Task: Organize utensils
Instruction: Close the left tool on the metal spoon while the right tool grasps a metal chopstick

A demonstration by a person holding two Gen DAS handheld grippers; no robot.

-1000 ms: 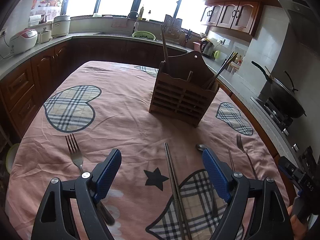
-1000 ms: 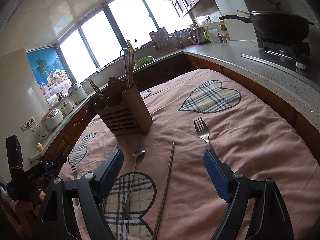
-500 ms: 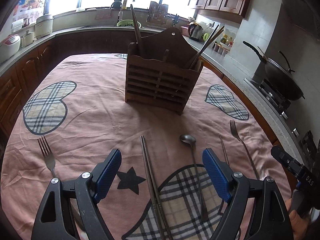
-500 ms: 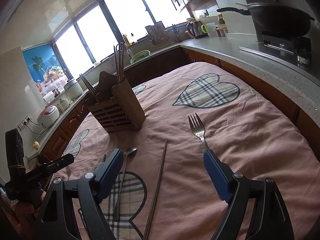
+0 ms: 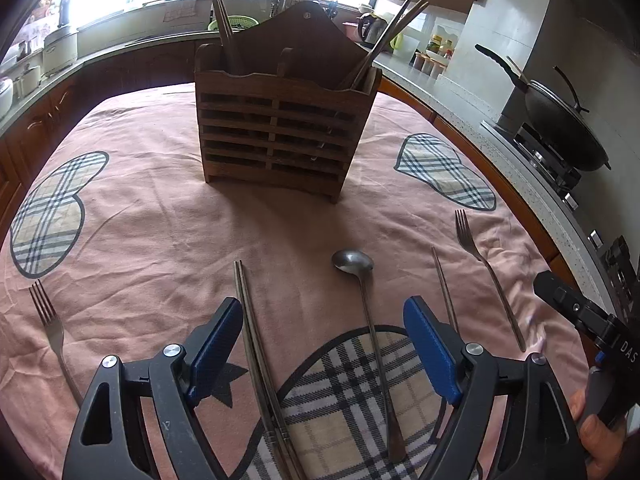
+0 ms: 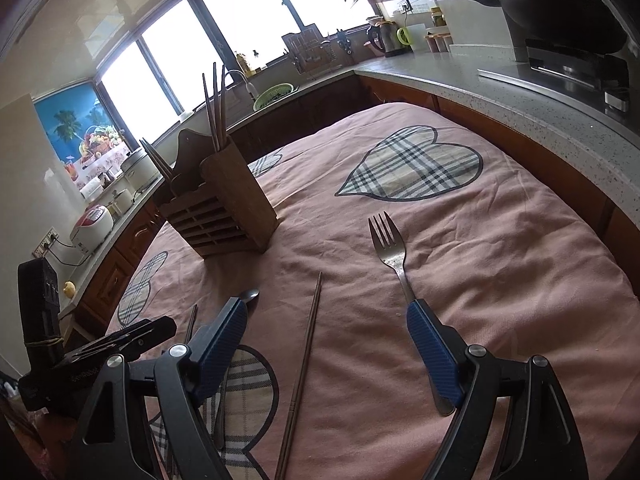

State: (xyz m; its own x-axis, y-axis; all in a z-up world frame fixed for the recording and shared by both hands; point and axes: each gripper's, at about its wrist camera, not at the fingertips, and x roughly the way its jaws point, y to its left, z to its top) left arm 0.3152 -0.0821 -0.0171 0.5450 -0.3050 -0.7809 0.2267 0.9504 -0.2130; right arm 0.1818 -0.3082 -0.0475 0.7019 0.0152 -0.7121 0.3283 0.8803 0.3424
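Looking along my left tool, I see its blue fingers spread wide and holding nothing, poised low over the pink cloth that covers the counter. Between them lie a pair of chopsticks, close beside the left finger, and a spoon with its bowl pointing away. A single chopstick lies just outside the right finger, and a fork beyond it. Another fork lies well apart at the left edge. The wooden utensil holder stands upright straight ahead, chopsticks already leaning in both end compartments. My right hand grips the other handle at the far right.

From my right tool, the fingers are likewise spread and empty. The single chopstick lies between them; the fork runs under the right finger, and the spoon shows just past the left fingertip. The utensil holder stands off to the left, well apart. My left tool's body appears at lower left.
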